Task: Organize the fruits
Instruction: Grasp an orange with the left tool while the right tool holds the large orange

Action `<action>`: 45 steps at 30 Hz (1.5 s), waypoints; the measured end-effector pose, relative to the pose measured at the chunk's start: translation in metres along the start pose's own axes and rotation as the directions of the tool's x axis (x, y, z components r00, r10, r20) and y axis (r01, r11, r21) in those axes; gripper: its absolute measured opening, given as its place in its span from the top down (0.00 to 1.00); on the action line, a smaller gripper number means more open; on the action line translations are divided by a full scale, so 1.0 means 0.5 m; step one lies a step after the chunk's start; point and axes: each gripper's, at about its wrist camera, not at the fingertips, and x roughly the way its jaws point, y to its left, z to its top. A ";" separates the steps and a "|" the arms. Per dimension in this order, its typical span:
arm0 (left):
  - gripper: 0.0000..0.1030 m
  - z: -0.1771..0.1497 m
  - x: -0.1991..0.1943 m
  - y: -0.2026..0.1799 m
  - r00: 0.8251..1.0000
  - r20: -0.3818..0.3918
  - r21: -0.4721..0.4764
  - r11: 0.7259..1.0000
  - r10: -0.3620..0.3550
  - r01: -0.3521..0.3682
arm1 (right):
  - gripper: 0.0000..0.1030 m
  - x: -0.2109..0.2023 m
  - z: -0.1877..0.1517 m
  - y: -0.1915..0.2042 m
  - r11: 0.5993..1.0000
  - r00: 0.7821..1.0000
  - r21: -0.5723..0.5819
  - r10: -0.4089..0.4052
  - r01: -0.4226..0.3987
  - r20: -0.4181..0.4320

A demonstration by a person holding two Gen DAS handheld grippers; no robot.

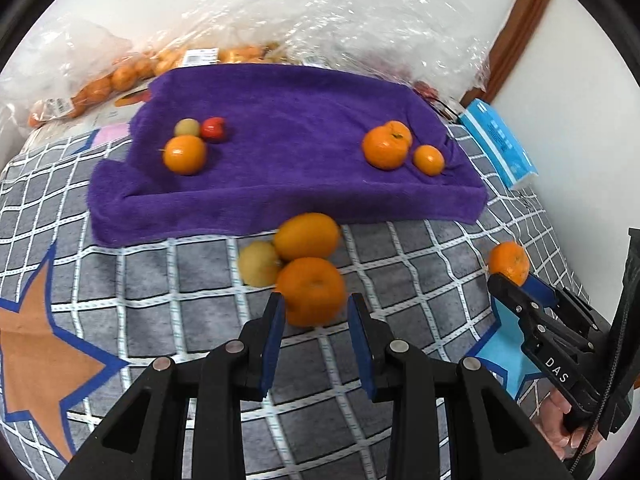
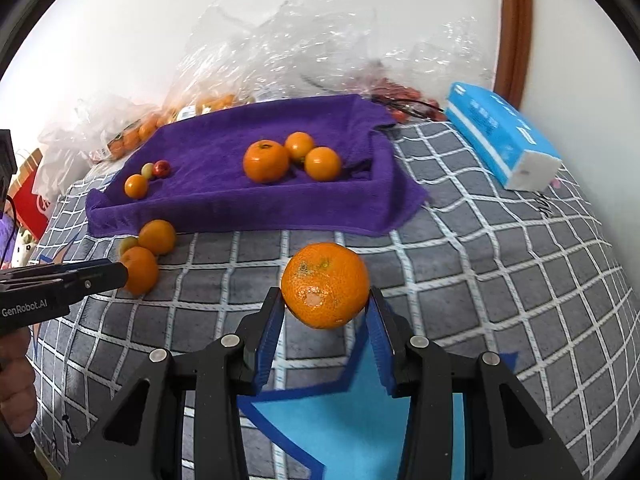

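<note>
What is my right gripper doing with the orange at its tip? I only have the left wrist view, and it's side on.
Observer: The right gripper is shut on the mandarin, with one blue pad on each flank.
Operator: Any marks on that fruit?
Observer: Yes. A pale scuffed patch faces the right wrist camera, with dark specks above it.
Operator: Anything past the left edge of my picture?
Observer: A red item with white lettering stands off the far left side of the checked bedspread.
</note>
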 end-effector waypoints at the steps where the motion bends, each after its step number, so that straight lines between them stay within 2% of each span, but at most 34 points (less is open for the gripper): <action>1: 0.68 0.000 0.001 -0.006 1.000 0.008 0.006 1.000 0.011 -0.011 | 0.60 -0.001 -0.002 -0.004 1.000 1.000 0.004 -0.001 0.001 0.000; 7: 0.66 0.004 0.009 -0.010 0.999 0.011 0.016 0.999 0.035 -0.036 | 0.60 0.002 -0.018 -0.031 1.000 1.000 0.029 -0.005 0.005 -0.011; 13: 0.64 0.009 0.019 -0.003 0.999 0.006 0.005 0.999 0.050 -0.050 | 0.60 0.011 -0.014 -0.025 1.000 1.000 0.024 0.005 -0.004 -0.012; 26: 0.62 0.004 0.041 -0.005 0.999 0.013 0.008 0.999 0.034 -0.035 | 0.60 0.022 -0.003 -0.003 1.000 1.000 -0.010 -0.006 0.006 -0.021; 45: 0.62 0.002 -0.079 0.056 0.992 0.109 -0.058 0.996 0.067 -0.061 | 0.60 -0.051 0.029 0.066 0.997 0.997 -0.069 0.039 -0.034 0.065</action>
